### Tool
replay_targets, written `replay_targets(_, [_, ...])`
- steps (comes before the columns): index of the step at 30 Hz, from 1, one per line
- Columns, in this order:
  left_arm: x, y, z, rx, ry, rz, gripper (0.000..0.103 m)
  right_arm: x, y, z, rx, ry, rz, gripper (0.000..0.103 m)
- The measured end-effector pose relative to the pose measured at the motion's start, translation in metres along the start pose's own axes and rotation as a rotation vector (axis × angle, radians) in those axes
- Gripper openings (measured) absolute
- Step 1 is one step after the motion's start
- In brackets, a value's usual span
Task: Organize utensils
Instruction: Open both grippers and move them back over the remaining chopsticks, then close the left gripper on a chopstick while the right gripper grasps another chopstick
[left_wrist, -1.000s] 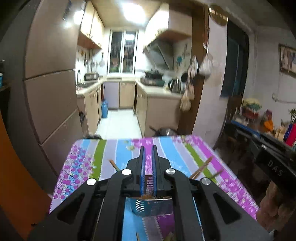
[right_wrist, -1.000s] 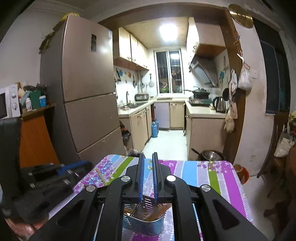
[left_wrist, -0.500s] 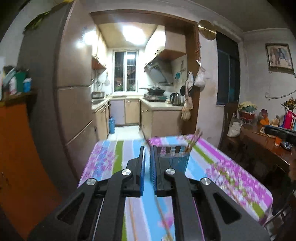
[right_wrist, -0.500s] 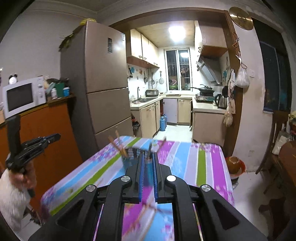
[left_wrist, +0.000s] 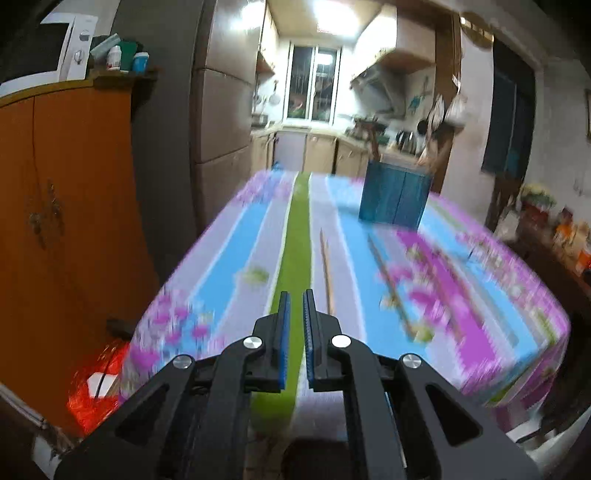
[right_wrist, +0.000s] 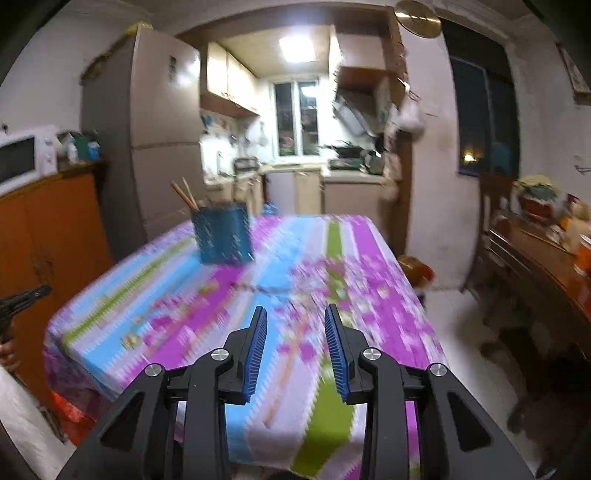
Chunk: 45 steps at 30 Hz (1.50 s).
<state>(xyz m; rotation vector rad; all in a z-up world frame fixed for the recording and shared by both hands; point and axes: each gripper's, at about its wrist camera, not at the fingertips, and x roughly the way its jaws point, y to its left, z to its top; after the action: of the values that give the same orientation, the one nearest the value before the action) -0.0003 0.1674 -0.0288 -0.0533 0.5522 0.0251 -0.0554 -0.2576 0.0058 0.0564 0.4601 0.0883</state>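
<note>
A blue perforated utensil holder (left_wrist: 395, 195) stands at the far end of the table, with chopsticks (right_wrist: 183, 194) sticking out of it. Two loose chopsticks (left_wrist: 327, 269) (left_wrist: 391, 284) lie on the striped floral tablecloth (left_wrist: 229, 251) ahead of my left gripper (left_wrist: 296, 295). That gripper is shut and empty, over the near table edge. My right gripper (right_wrist: 296, 310) hovers above the near end of the cloth (right_wrist: 380, 266). Its jaws are opening and nothing is between them. The holder (right_wrist: 223, 236) stands far ahead to its left.
An orange cabinet (left_wrist: 66, 206) with a microwave (right_wrist: 22, 158) on top lines the left side, and a fridge (right_wrist: 159, 122) stands behind it. A red bag (left_wrist: 92, 387) lies on the floor at the table's near left corner. A wooden side table (right_wrist: 535, 258) stands to the right.
Both grippers have pulled back from over the holder to the near end of the table and sunk lower. The right jaws have spread apart. The left stays shut.
</note>
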Motion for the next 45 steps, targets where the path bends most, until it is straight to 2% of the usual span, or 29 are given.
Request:
replay_targets(2, [0.002, -0.007, -0.018, 0.034, 0.0, 0.042, 0.006, 0.007, 0.007, -0.025, -0.011, 0.052, -0.008, 0.034])
replay_targets(3, [0.005, -0.014, -0.028, 0.046, 0.014, 0.038, 0.006, 0.012, 0.01, -0.032, -0.011, 0.075, -0.005, 0.034])
replay_targets(6, [0.015, -0.034, -0.048, 0.075, 0.065, -0.018, 0.006, 0.027, 0.023, -0.056, 0.008, 0.151, 0.01, 0.034])
replay_targets(9, [0.02, -0.061, -0.055, 0.161, 0.063, -0.052, 0.006, 0.038, 0.036, -0.07, 0.017, 0.19, 0.045, 0.034])
replay_targets(12, [0.019, -0.084, -0.056, 0.253, 0.028, -0.072, 0.006, 0.038, 0.051, -0.074, -0.052, 0.175, 0.062, 0.034])
replay_targets(18, [0.019, -0.104, -0.064, 0.328, 0.004, -0.098, 0.006, 0.03, 0.075, -0.067, -0.162, 0.094, 0.08, 0.034])
replay_targets(21, [0.019, -0.101, -0.067, 0.32, 0.01, -0.083, 0.006, 0.029, 0.079, -0.066, -0.186, 0.082, 0.076, 0.034])
replay_targets(28, [0.023, -0.066, -0.06, 0.242, 0.011, 0.042, 0.006, 0.046, 0.047, -0.063, -0.083, 0.101, -0.063, 0.034])
replay_targets(32, [0.026, -0.049, -0.054, 0.225, 0.007, 0.102, 0.006, 0.057, 0.044, -0.066, -0.053, 0.139, -0.033, 0.029])
replay_targets(34, [0.027, -0.048, -0.052, 0.231, -0.003, 0.107, 0.006, 0.063, 0.047, -0.071, -0.062, 0.156, -0.05, 0.019])
replay_targets(37, [0.036, -0.051, -0.049, 0.256, -0.003, 0.079, 0.006, 0.064, 0.048, -0.073, -0.046, 0.142, -0.065, 0.011])
replay_targets(45, [0.079, -0.052, -0.045, 0.292, 0.032, 0.044, 0.006, 0.064, 0.056, -0.077, -0.078, 0.116, -0.117, 0.009])
